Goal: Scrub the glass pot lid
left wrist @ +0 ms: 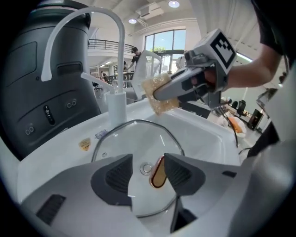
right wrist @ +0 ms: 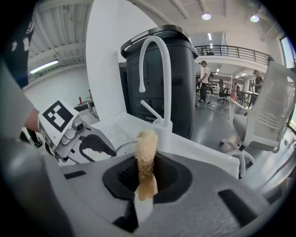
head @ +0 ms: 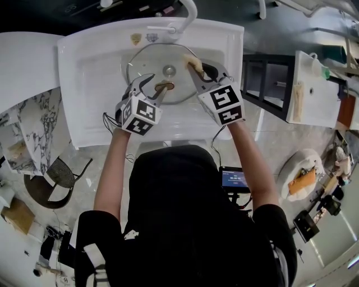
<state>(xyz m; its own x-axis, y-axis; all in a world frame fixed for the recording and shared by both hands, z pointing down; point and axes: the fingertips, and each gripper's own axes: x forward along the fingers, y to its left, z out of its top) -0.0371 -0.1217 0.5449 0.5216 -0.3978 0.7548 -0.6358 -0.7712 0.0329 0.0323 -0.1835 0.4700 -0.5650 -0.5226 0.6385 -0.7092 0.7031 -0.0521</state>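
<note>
The glass pot lid [head: 147, 63] [left wrist: 134, 139] lies flat in the basin of the white sink [head: 90, 84] [left wrist: 203, 132], its metal rim ringing the clear pane, right under the tips of both tools. At its middle sits a small metal boss, and from there a brown handle [head: 164, 86] [left wrist: 158, 172] stands up.

Our left gripper [head: 154, 87] [left wrist: 148, 171] [right wrist: 110, 151] points down at the lid with its fingers spread apart. The handle stands in the gap between them, close against the inner face of the right-hand finger; we cannot tell whether the two touch. The left-hand finger is clear of it, with bare glass showing between. Nothing is clamped here.

Our right gripper [head: 196, 68] [left wrist: 159, 95] [right wrist: 145, 178] has its fingers closed on a tan, fibrous sponge [head: 192, 60] [left wrist: 156, 105] [right wrist: 145, 152], which pokes out well past the fingertips. Seen from the head view, the sponge is over the lid's far right edge, just beyond the left gripper's fingertips; we cannot tell whether it presses on the glass.

Past both sets of fingertips, on the sink's back ledge, rises the white curved faucet [head: 188, 14] [left wrist: 121, 60] [right wrist: 168, 92], with a small yellow sticker [head: 136, 38] [left wrist: 84, 144] on the ledge beside it. Behind the fingers, each tool carries its black-and-white marker cube [head: 140, 115].
</note>
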